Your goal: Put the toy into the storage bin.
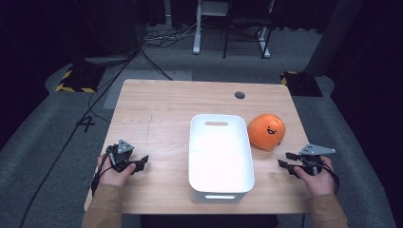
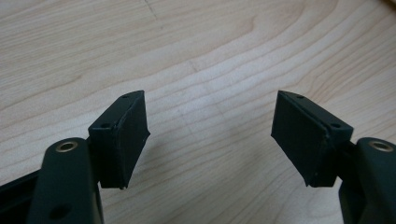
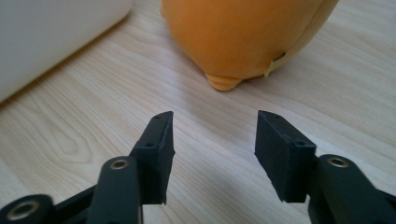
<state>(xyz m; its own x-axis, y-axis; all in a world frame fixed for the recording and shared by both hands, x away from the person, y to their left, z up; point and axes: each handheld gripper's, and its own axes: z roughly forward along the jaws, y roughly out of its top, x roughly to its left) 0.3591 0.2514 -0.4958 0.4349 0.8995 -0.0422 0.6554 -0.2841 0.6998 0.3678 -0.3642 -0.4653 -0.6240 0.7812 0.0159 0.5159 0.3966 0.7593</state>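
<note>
Nothing is done yet. The orange soft toy (image 1: 266, 131) sits on the table (image 1: 157, 109) right of the empty white bin (image 1: 221, 156). Both grippers, left gripper (image 1: 141, 163) and right gripper (image 1: 285, 160), have wide, empty jaws.

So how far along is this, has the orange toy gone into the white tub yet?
Nothing looks done yet. The white tub sits empty, and the orange plush toy still lies on the table beside it. Both tongs, left and right, are open and hold nothing. If the toy belongs inside, everything remains.

From my right gripper, the orange plush (image 3: 243, 37) is cut off at the top; the white bin (image 3: 51, 37) leaves just a blurred wall.
</note>
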